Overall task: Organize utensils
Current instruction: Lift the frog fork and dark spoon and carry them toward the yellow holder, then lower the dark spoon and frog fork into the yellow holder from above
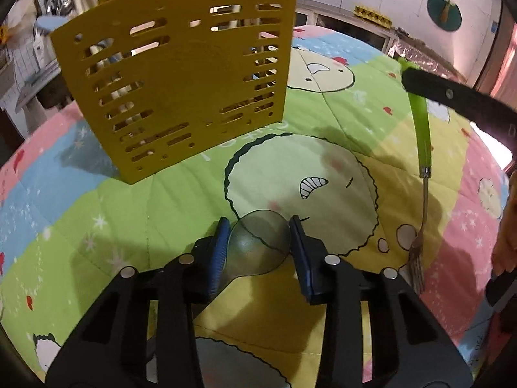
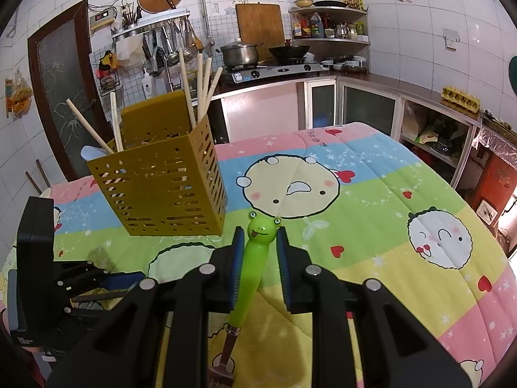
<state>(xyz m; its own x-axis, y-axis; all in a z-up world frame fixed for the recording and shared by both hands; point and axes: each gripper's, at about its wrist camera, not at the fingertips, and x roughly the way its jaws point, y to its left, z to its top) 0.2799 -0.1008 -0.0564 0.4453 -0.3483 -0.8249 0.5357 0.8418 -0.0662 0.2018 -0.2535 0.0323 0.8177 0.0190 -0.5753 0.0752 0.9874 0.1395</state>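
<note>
Kitchen tabletop (image 2: 371, 200) w/ cartoon cloth: left hand-held gripper (image 1: 260, 245) pinching clear spoon (image 1: 258, 245) low over cloth, right hand-held gripper (image 2: 258, 252) pinching green frog-handled fork (image 2: 255, 258), tines down, yellow utensil holder (image 2: 161, 187) w/ chopsticks (image 2: 200, 87) just beyond.

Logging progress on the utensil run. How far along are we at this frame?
Done: chopsticks already stand in the yellow caddy. In hand: the right gripper is shut on the frog-handled fork, tines hanging down above the quilt; the left gripper clamps a translucent spoon. Left: both still need to go into the caddy. No other loose utensils are visible on the quilt.
</note>
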